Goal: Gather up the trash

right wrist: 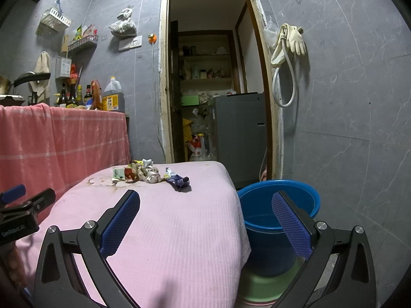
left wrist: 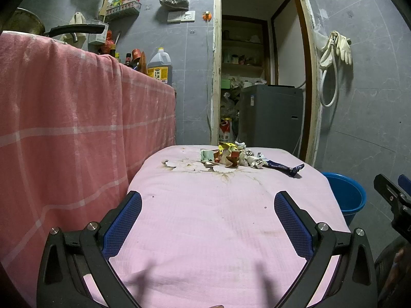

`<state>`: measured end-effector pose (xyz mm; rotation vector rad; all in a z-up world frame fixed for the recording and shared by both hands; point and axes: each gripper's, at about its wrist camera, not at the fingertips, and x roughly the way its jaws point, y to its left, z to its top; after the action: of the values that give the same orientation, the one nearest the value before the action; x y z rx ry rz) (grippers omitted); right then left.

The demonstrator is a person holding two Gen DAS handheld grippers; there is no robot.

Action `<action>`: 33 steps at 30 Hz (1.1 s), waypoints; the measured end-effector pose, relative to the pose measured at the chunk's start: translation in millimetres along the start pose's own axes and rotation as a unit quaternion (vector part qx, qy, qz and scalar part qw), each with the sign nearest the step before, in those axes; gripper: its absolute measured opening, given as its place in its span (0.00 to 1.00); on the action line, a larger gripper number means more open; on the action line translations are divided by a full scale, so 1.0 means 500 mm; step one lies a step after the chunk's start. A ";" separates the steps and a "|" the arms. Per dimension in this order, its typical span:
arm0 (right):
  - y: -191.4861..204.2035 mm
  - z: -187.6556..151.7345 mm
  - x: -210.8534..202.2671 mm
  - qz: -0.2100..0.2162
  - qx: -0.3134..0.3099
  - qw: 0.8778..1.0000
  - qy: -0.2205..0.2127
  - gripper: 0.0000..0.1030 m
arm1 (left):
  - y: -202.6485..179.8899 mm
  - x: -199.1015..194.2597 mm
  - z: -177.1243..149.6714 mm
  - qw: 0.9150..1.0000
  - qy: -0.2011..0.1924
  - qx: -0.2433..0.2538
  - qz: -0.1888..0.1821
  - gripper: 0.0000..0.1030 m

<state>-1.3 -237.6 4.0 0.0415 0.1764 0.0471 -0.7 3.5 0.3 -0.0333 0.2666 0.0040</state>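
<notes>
A pile of crumpled wrappers and paper scraps [left wrist: 231, 157] lies at the far end of a table covered in pink cloth [left wrist: 205, 220]. A dark blue wrapper [left wrist: 285, 168] lies at the pile's right end. The pile [right wrist: 143, 173] and the blue wrapper [right wrist: 179, 181] also show in the right wrist view. A blue bucket [right wrist: 277, 205] stands on the floor to the right of the table; it also shows in the left wrist view [left wrist: 346, 197]. My left gripper [left wrist: 208, 205] is open and empty over the near part of the table. My right gripper [right wrist: 205, 205] is open and empty at the table's right edge.
A counter draped in red checked cloth [left wrist: 77, 128] stands on the left, with bottles and an oil jug [left wrist: 159, 66] on top. An open doorway [right wrist: 213, 89] with a grey appliance [right wrist: 239, 133] is behind the table. A hose and gloves [right wrist: 287, 48] hang on the right wall.
</notes>
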 end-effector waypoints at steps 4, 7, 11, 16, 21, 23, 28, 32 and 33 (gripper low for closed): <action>0.000 0.000 0.000 0.000 0.000 1.000 0.000 1.00 | 0.008 -0.001 0.000 1.000 0.000 0.000 0.000 0.98; 0.000 0.000 0.000 0.000 0.000 1.000 0.000 1.00 | 0.005 -0.001 0.000 1.000 0.000 0.000 0.000 0.98; 0.000 0.000 -0.001 0.000 0.001 1.000 -0.001 1.00 | 0.011 -0.005 -0.001 1.000 0.000 0.001 0.000 0.98; 0.000 -0.001 0.000 0.000 0.001 1.000 0.000 1.00 | 0.008 -0.004 -0.001 1.000 0.000 0.001 0.000 0.98; 0.000 -0.001 0.001 0.000 0.001 1.000 0.000 1.00 | 0.009 -0.004 -0.001 1.000 0.000 0.001 0.000 0.98; 0.001 -0.001 0.000 0.000 0.001 1.000 -0.001 1.00 | 0.007 -0.004 -0.001 1.000 0.001 0.000 0.000 0.98; 0.001 -0.001 0.001 0.000 0.001 1.000 0.000 1.00 | 0.007 -0.004 -0.001 1.000 0.001 0.000 0.000 0.98; 0.001 0.000 0.000 0.000 0.002 1.000 0.000 1.00 | 0.011 -0.004 -0.001 1.000 0.001 0.000 0.001 0.98; 0.000 0.000 0.000 0.000 0.002 1.000 0.000 1.00 | 0.010 -0.003 -0.001 1.000 0.001 0.000 0.000 0.98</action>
<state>-1.3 -237.4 3.8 0.0449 0.1761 0.0470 -2.3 8.7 0.0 -0.0327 0.2696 0.0046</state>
